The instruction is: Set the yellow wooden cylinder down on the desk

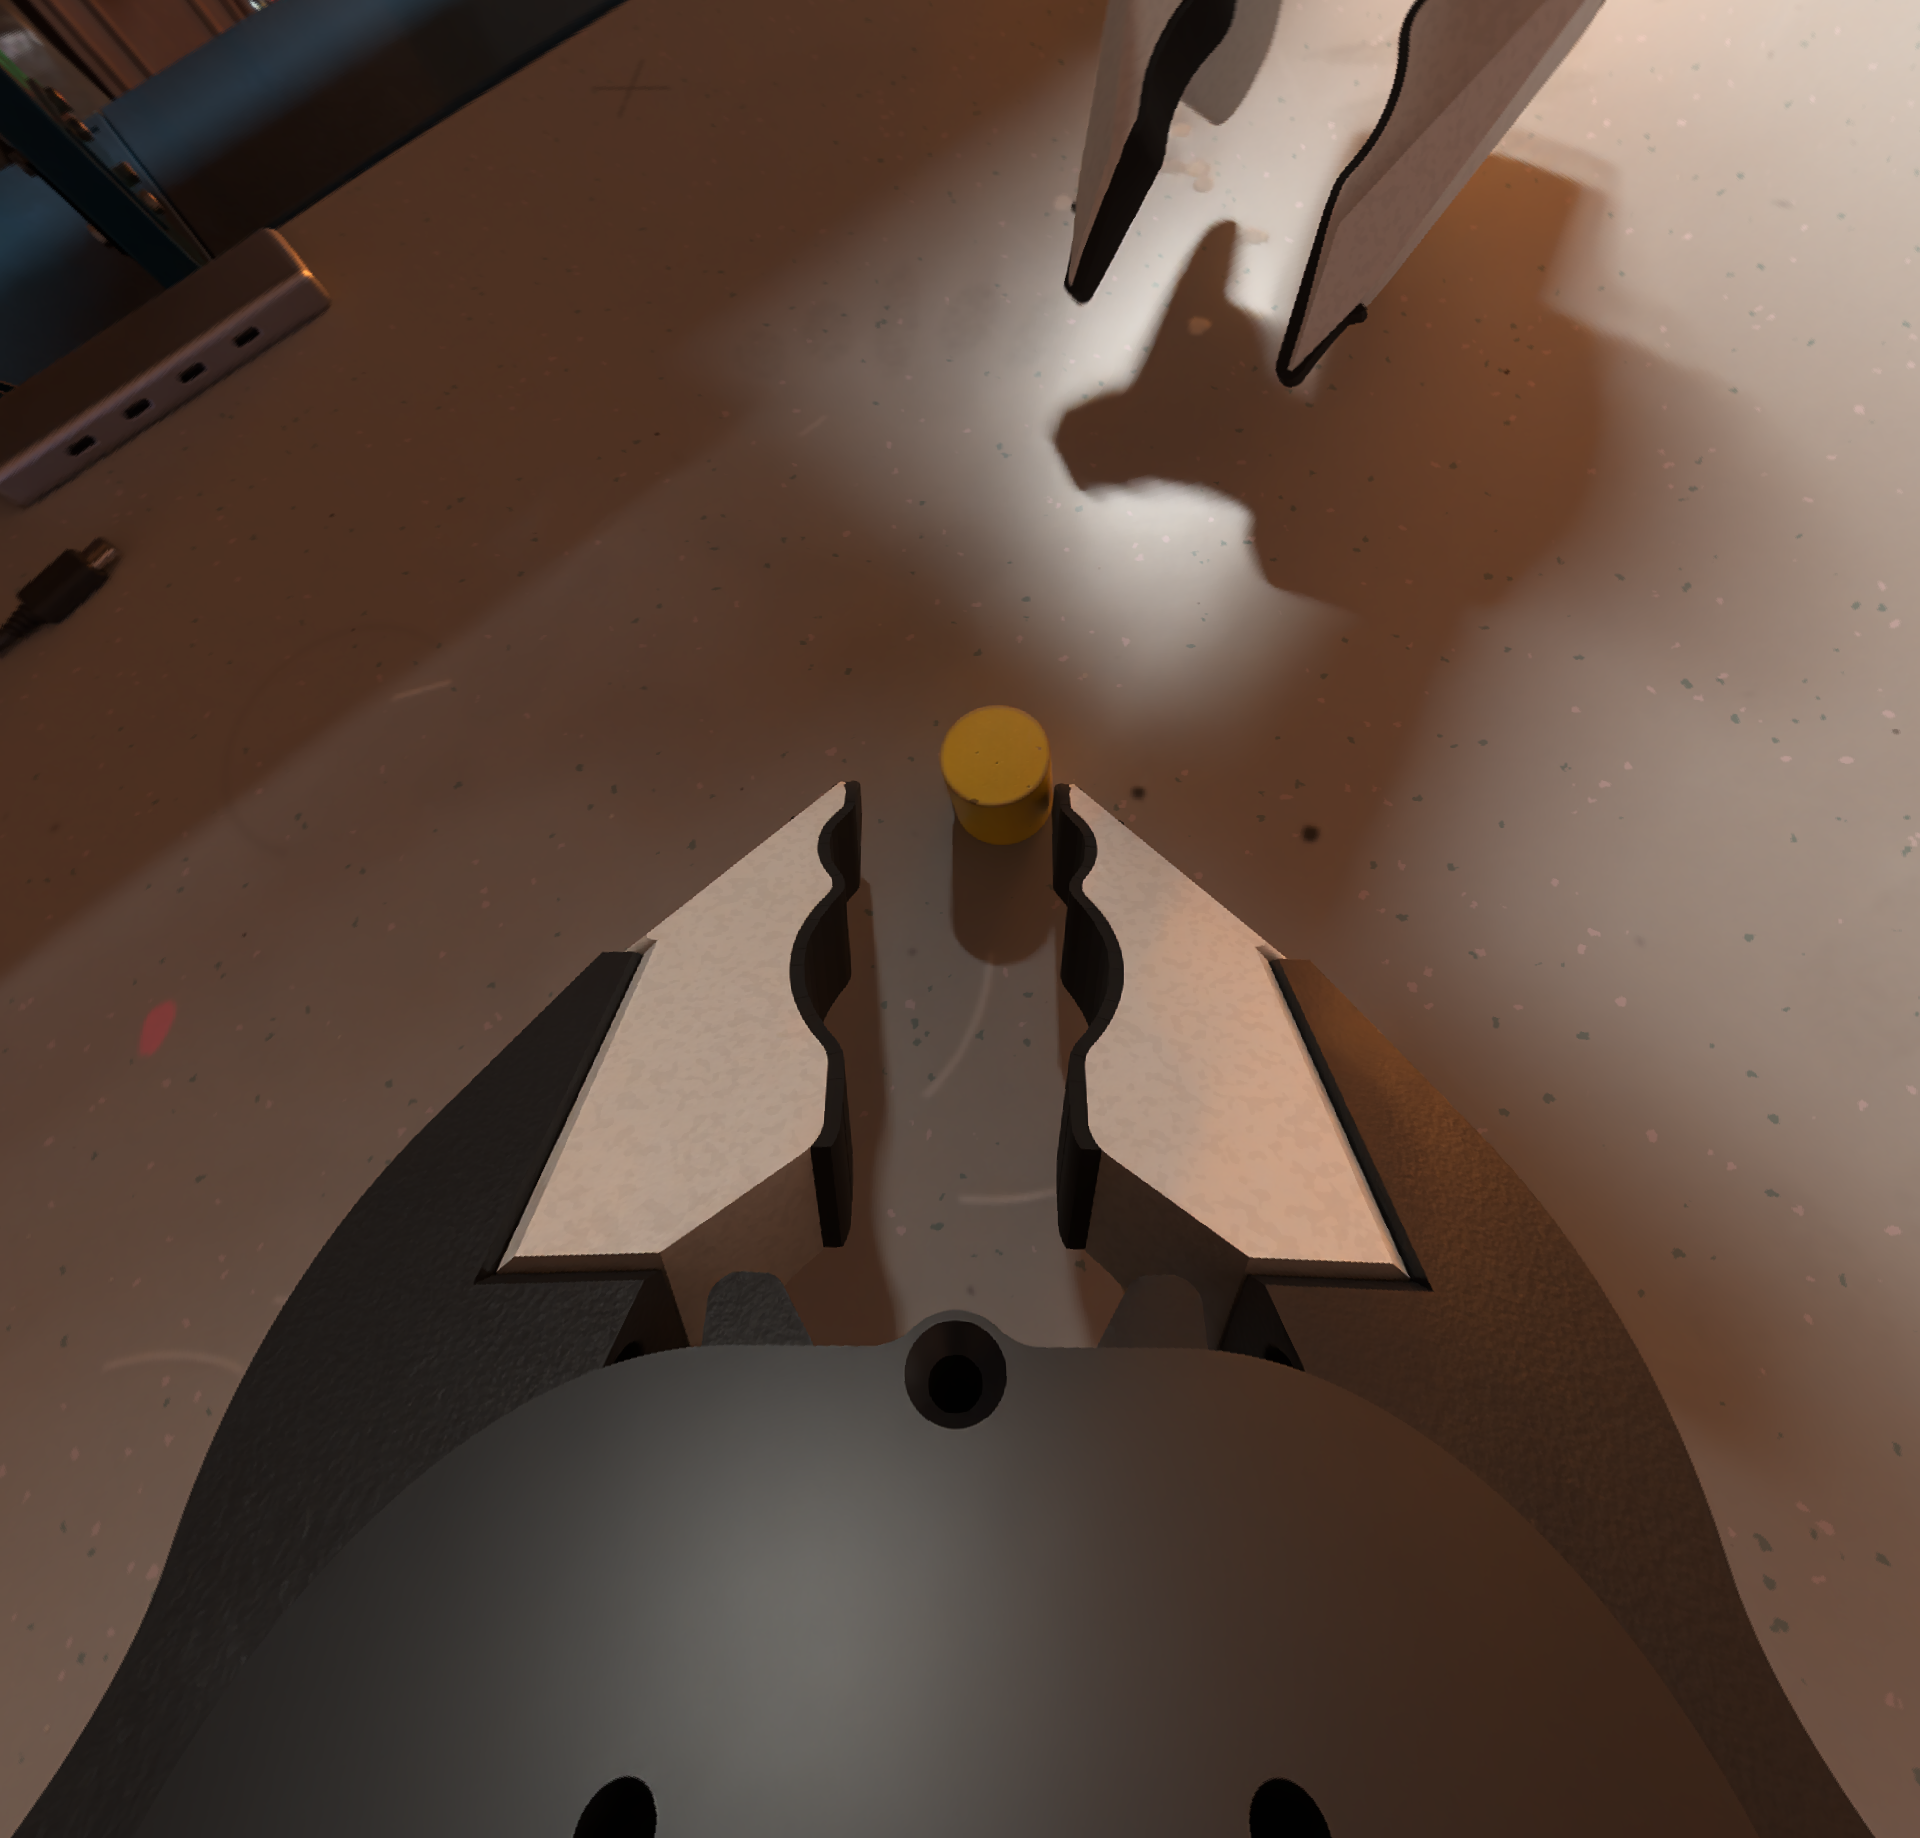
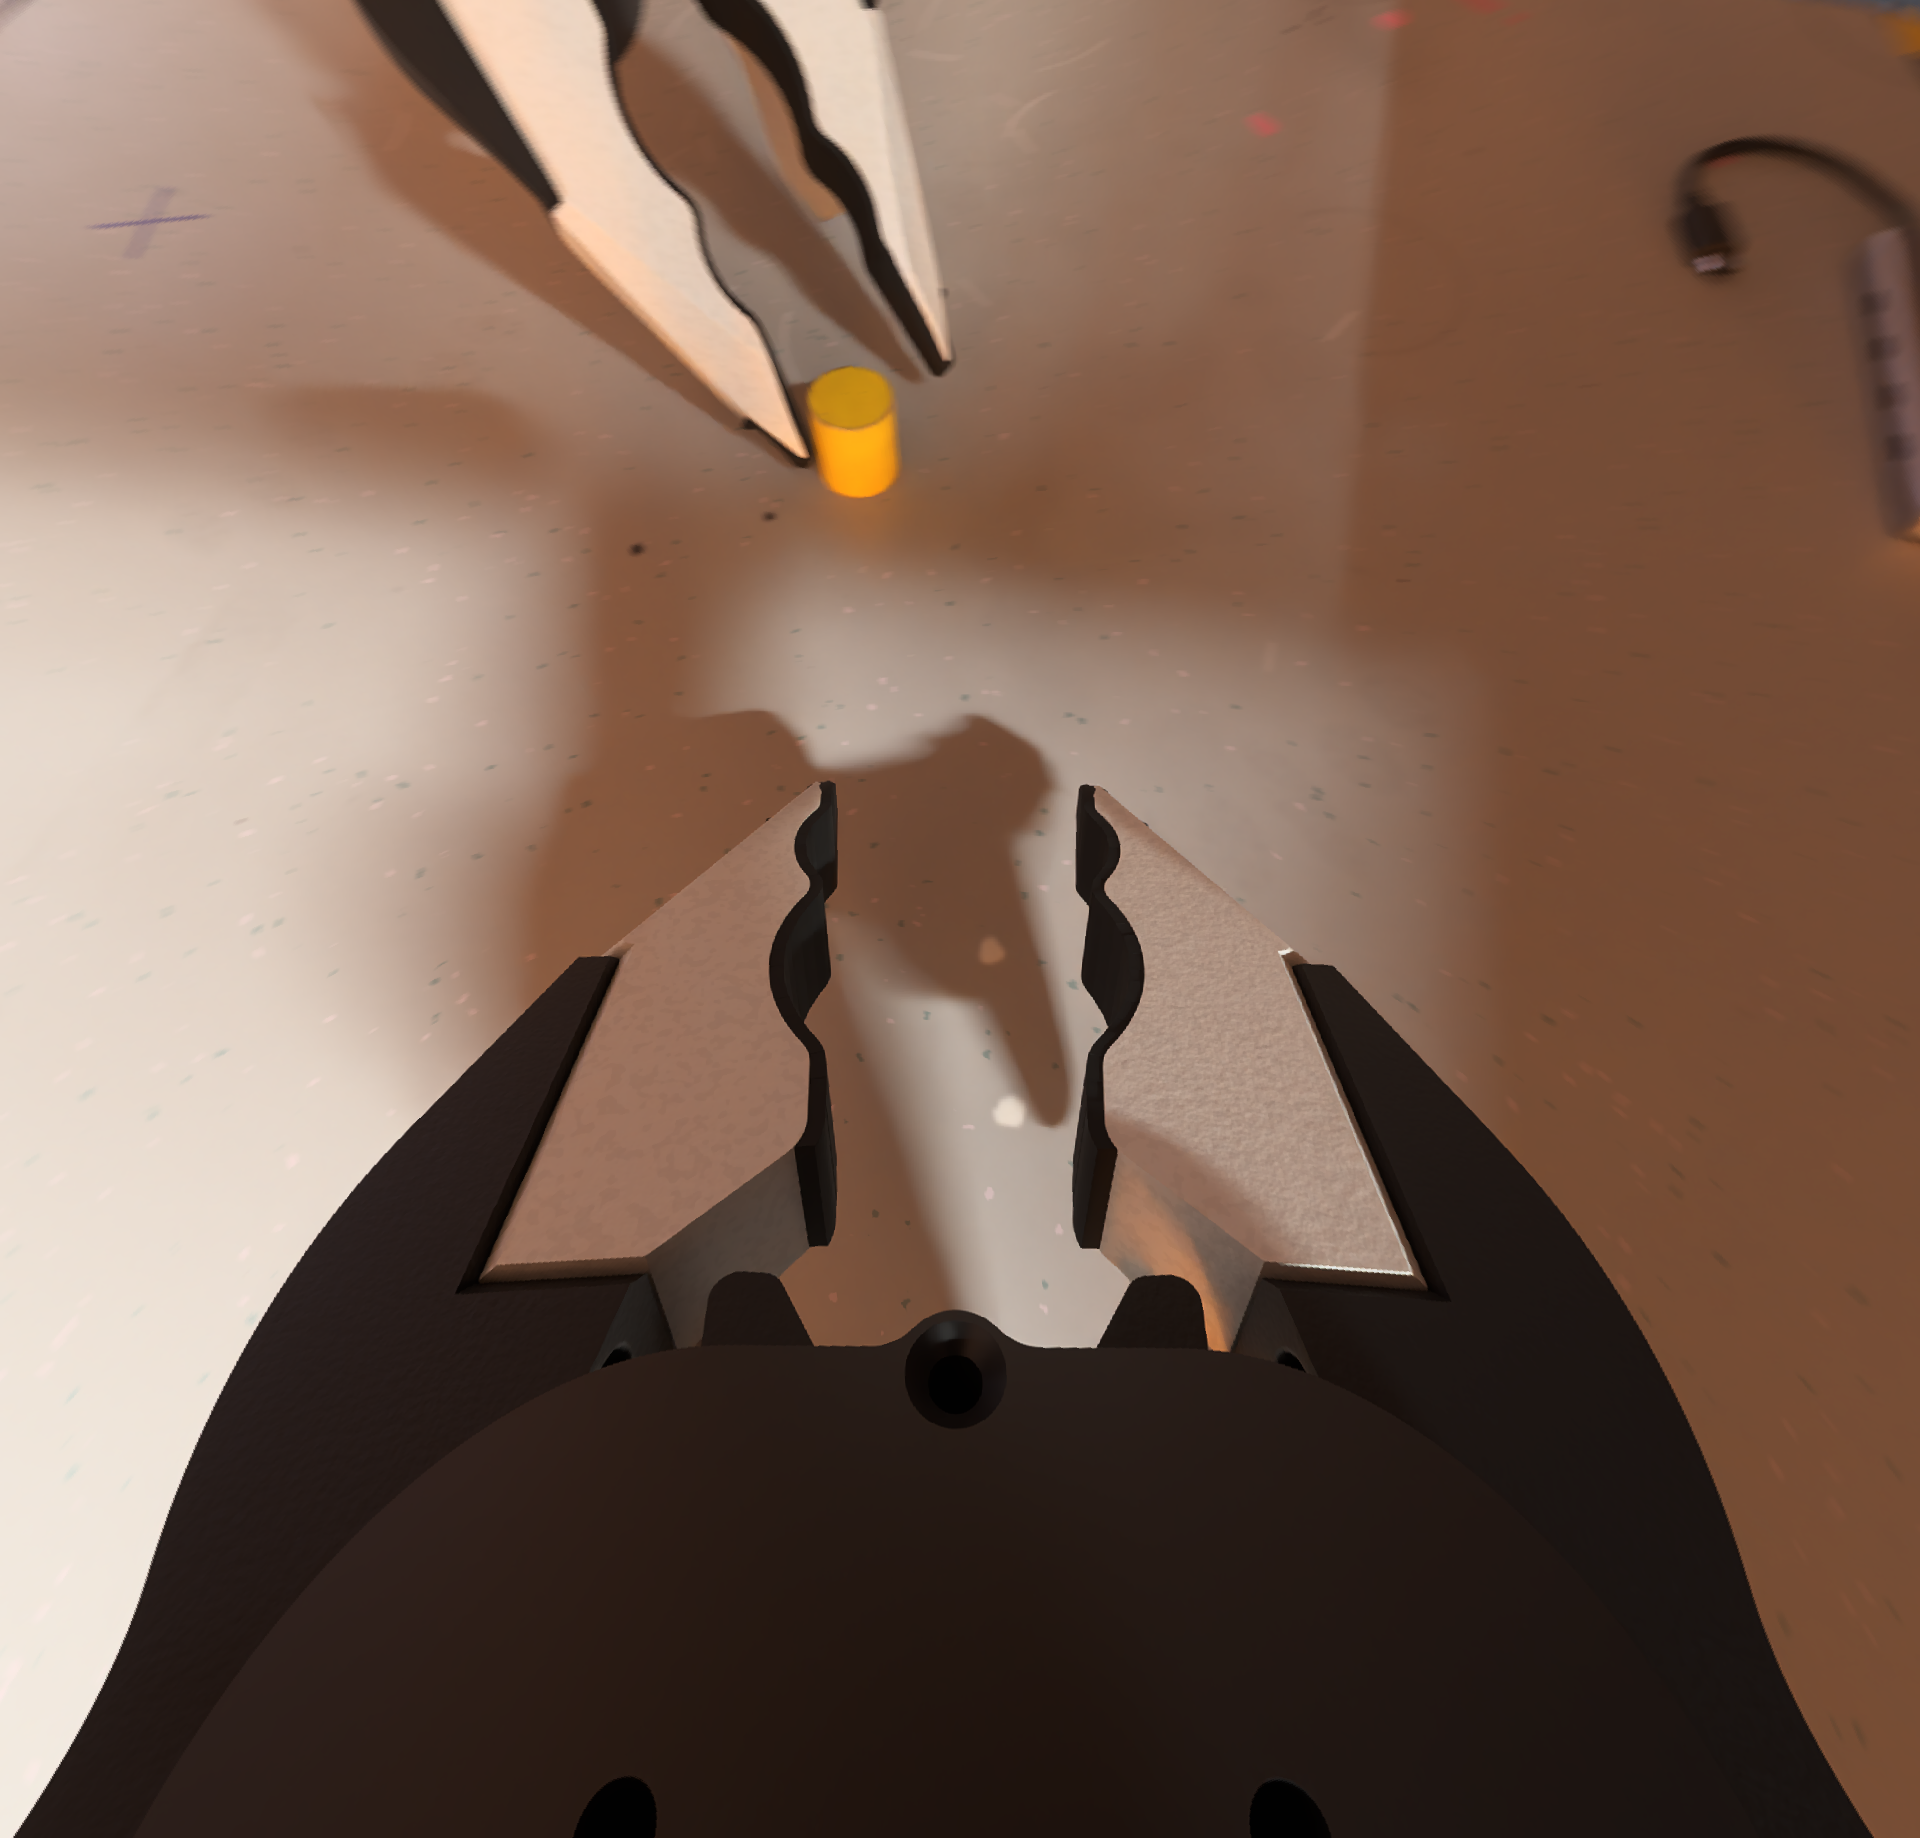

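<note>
1. Yellow wooden cylinder (image 1: 995, 772) stands upright on the speckled tabletop (image 1: 520, 853), just past the fingertips of the left gripper (image 1: 956, 789)
2. Left gripper: fingers apart; cylinder sits close by the right fingertip, whether touching I cannot tell; nothing clamped between the pads
3. Right wrist view: cylinder (image 2: 854, 429) lit orange-yellow, flat end up, beside the near fingertip of the left gripper (image 2: 868, 415)
4. Right gripper (image 2: 954, 789): fingers spread, nothing between them, hovering well apart from the cylinder; shadow falls on the tabletop (image 2: 312, 749) below
5. Off to the side: grey port hub (image 1: 156, 375) and a black cable plug (image 1: 62, 583) lying near it
</note>
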{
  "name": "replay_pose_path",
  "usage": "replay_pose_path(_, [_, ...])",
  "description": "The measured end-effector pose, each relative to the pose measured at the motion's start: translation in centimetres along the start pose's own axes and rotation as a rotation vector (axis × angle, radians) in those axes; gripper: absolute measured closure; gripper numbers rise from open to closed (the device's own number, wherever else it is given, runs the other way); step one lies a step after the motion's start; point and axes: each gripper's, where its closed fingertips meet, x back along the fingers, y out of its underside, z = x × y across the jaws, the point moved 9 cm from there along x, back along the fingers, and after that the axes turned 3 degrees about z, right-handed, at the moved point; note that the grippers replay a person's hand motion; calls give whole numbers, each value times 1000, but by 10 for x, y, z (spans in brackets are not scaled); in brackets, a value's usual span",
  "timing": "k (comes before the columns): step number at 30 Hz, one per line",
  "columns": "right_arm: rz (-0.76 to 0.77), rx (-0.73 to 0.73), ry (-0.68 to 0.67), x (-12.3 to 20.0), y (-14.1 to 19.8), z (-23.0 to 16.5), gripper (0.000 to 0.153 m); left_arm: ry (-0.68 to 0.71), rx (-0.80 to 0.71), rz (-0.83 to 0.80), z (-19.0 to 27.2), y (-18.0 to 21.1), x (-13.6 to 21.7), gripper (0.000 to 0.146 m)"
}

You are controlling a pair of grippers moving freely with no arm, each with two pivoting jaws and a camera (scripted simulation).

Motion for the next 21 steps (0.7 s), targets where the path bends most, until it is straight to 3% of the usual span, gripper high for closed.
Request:
replay_pose_path(7, [27,3,285,22,11,-8,104,-28,51,47,-1,9,11,104])
replay_pose_path(12, [69,-49,461,41,19,-11,101,-105,72,117,7,18,22,108])
replay_pose_path(16, [119,-111,541,55,24,-14,98,-115,137,147,15,30,37,105])
replay_pose_path(21, [159,-153,566,64,27,-17,96,-149,88,133,27,35,54,103])
